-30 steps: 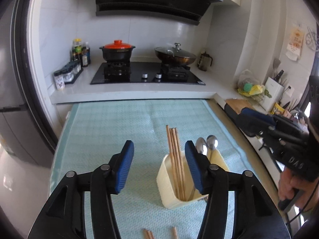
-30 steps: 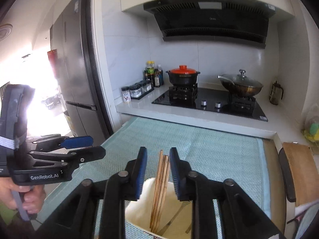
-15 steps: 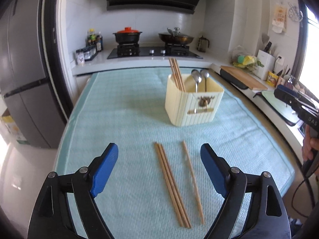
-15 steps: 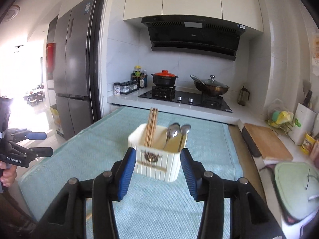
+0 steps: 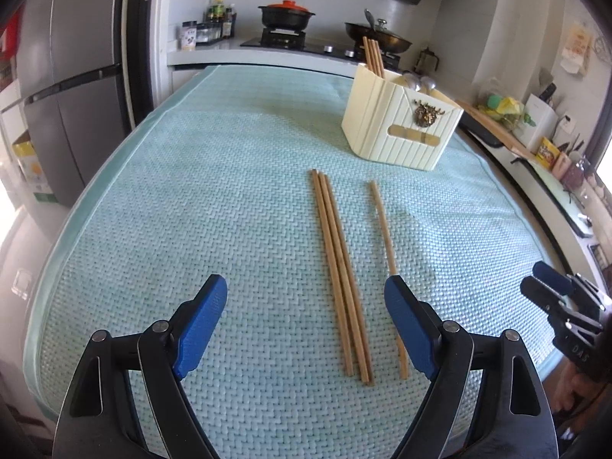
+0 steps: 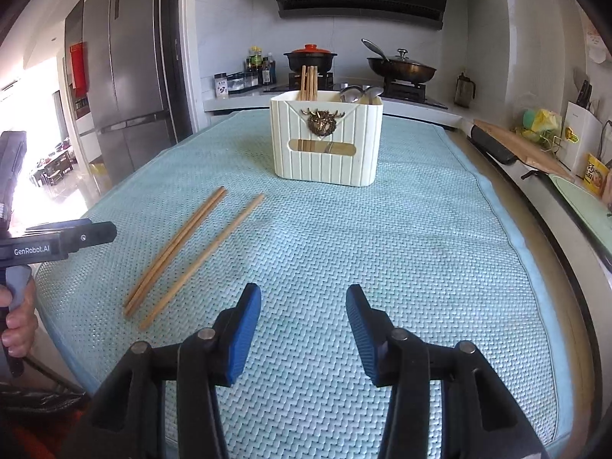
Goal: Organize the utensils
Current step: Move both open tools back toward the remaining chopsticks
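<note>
A cream utensil holder (image 5: 401, 130) (image 6: 326, 141) stands on the teal mat and holds several chopsticks (image 6: 308, 83) and two spoons (image 6: 357, 93). Three loose wooden chopsticks lie flat on the mat: a touching pair (image 5: 338, 267) (image 6: 174, 246) and a single one (image 5: 384, 237) (image 6: 202, 258) beside it. My left gripper (image 5: 306, 306) is open and empty, low over the near ends of the loose chopsticks. My right gripper (image 6: 304, 313) is open and empty, over bare mat to the right of the chopsticks.
The teal mat (image 5: 214, 176) covers the table. Behind it is a counter with a stove, a black pot with a red lid (image 6: 310, 57), a wok (image 6: 401, 69) and spice jars (image 5: 202, 32). A fridge (image 6: 126, 88) stands left. A cutting board (image 6: 516, 149) lies right.
Both grippers pulled back from the holder toward the near edge of the mat and opened wider. The right gripper, which was around the chopsticks in the holder, is now away and empty.
</note>
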Demonstrator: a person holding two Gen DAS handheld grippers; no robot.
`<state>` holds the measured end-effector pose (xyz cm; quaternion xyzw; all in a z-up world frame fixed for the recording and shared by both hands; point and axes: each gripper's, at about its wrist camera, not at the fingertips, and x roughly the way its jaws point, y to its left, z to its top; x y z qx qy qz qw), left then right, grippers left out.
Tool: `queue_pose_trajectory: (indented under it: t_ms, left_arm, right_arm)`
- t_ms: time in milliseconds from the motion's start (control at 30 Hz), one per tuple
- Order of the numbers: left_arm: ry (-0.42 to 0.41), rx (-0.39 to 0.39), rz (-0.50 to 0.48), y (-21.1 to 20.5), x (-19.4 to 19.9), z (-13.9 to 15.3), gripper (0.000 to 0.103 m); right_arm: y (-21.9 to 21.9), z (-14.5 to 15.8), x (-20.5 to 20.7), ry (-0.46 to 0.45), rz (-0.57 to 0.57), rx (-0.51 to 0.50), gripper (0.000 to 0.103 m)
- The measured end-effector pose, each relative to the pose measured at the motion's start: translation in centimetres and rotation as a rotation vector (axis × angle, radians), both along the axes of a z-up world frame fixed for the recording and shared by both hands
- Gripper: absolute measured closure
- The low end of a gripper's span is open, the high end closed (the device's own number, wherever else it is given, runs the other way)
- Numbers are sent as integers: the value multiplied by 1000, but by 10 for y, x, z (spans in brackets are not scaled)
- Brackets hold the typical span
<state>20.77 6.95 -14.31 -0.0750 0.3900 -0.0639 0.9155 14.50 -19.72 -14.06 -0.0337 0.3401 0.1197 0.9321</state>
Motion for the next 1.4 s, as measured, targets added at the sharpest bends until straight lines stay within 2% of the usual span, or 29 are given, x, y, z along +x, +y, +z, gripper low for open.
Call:
queue_pose_trajectory:
  t_ms: [167, 533, 800, 967, 1067, 1233, 1400]
  left_arm:
    - [8, -2, 14, 3, 0, -5, 17]
    - [34, -16, 45, 14, 2, -17, 17]
    - [39, -43, 76, 20, 3, -19, 17]
    - [39, -41, 90, 22, 0, -20, 17]
    - [40, -45, 102, 26, 0, -20, 17]
    - [46, -47, 82, 24, 9, -20, 17]
    - [41, 0, 27, 14, 32, -18, 17]
  right_arm:
    - [9, -3, 2, -2, 23, -8, 56]
    - [14, -15, 8, 55, 22, 4, 56]
    - [42, -16, 30, 79, 85, 15, 56]
    - [66, -25, 53, 115, 128, 36, 63]
    - [82, -31, 64, 142, 157, 32, 72]
    - [99, -36, 79, 173, 178, 49, 72]
    - [107, -42, 96, 207, 173, 36, 72]
